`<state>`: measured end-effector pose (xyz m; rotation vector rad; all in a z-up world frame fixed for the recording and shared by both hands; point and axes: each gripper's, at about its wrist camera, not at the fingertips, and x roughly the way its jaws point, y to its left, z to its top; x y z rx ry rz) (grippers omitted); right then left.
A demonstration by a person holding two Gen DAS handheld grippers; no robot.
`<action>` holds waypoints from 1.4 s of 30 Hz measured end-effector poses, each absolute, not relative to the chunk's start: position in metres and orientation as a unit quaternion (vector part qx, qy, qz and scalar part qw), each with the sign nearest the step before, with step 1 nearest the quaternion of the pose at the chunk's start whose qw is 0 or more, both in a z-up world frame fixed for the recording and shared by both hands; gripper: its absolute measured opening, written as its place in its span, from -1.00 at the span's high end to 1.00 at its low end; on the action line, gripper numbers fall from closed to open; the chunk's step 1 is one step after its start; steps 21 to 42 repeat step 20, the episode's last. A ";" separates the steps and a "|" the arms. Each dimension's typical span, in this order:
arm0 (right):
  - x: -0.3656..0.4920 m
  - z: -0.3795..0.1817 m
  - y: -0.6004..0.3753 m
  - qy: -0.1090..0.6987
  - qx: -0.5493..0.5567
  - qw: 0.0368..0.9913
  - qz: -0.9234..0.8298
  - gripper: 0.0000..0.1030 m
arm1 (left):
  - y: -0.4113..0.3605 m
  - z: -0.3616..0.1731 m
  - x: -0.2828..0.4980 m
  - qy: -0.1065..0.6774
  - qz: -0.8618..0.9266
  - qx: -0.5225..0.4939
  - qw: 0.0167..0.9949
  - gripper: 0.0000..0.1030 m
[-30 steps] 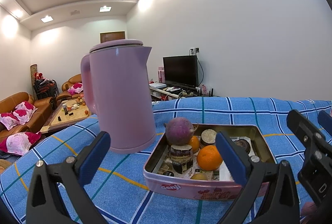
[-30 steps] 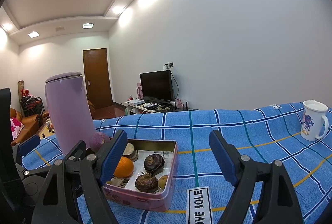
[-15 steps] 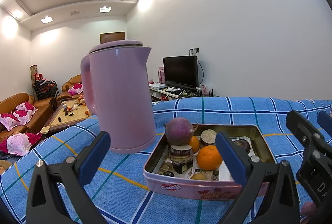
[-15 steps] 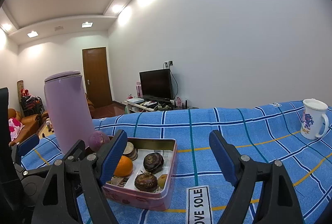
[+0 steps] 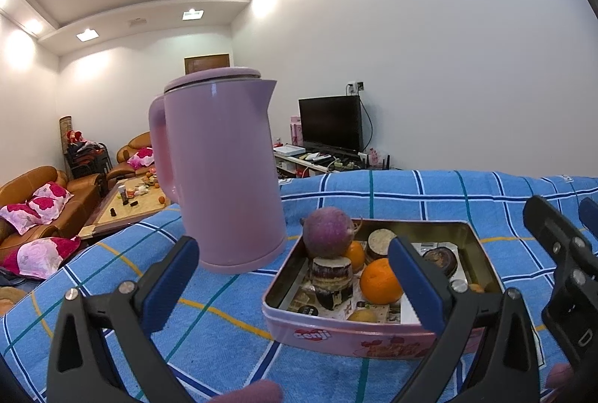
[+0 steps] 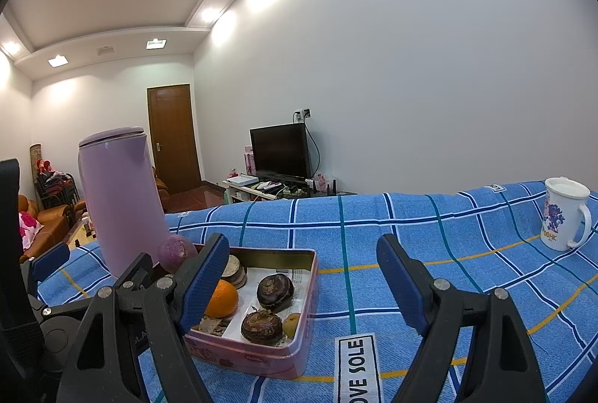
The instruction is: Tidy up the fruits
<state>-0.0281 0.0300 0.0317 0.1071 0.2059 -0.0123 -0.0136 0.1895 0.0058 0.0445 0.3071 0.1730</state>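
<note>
A pink metal tin (image 5: 358, 334) (image 6: 284, 360) sits on the blue checked cloth. It holds a round purple fruit (image 5: 327, 233) (image 6: 176, 252) stacked on a dark cut piece (image 5: 332, 281), an orange (image 5: 381, 279) (image 6: 221, 298), dark brown round fruits (image 6: 274, 287) (image 6: 261, 325) and a small yellow-brown fruit (image 6: 291, 324). My left gripper (image 5: 295, 279) is open and empty, just in front of the tin. My right gripper (image 6: 302, 279) is open and empty, over the tin's right edge.
A tall lilac kettle (image 5: 220, 171) (image 6: 119, 197) stands left of the tin. A white printed mug (image 6: 564, 212) stands at the far right of the cloth. The table edge drops off at the left toward sofas (image 5: 33, 194) and a coffee table.
The right gripper has drifted slightly forward and left relative to the tin. The left gripper and the objects have not visibly moved.
</note>
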 end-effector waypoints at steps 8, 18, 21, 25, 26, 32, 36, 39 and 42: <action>-0.028 0.032 0.029 0.103 0.054 0.993 -0.007 -0.60 | 0.189 0.006 -0.013 0.154 0.092 0.024 0.984 -1.00; -0.027 0.032 0.030 0.108 0.052 0.993 -0.009 -0.60 | 0.191 0.007 -0.014 0.153 0.086 0.016 0.984 -1.00; -0.026 0.032 0.029 0.109 0.054 0.993 -0.013 -0.60 | 0.191 0.007 -0.014 0.154 0.086 0.015 0.984 -1.00; -0.026 0.032 0.029 0.109 0.054 0.993 -0.013 -0.60 | 0.191 0.007 -0.014 0.154 0.086 0.015 0.984 -1.00; -0.026 0.032 0.029 0.109 0.054 0.993 -0.013 -0.60 | 0.191 0.007 -0.014 0.154 0.086 0.015 0.984 -1.00; -0.026 0.032 0.029 0.109 0.054 0.993 -0.013 -0.60 | 0.191 0.007 -0.014 0.154 0.086 0.015 0.984 -1.00; -0.026 0.032 0.029 0.109 0.054 0.993 -0.013 -0.60 | 0.191 0.007 -0.014 0.154 0.086 0.015 0.984 -1.00; -0.026 0.032 0.029 0.109 0.054 0.993 -0.013 -0.60 | 0.191 0.007 -0.014 0.154 0.086 0.015 0.984 -1.00; -0.026 0.032 0.029 0.109 0.054 0.993 -0.013 -0.60 | 0.191 0.007 -0.014 0.154 0.086 0.015 0.984 -1.00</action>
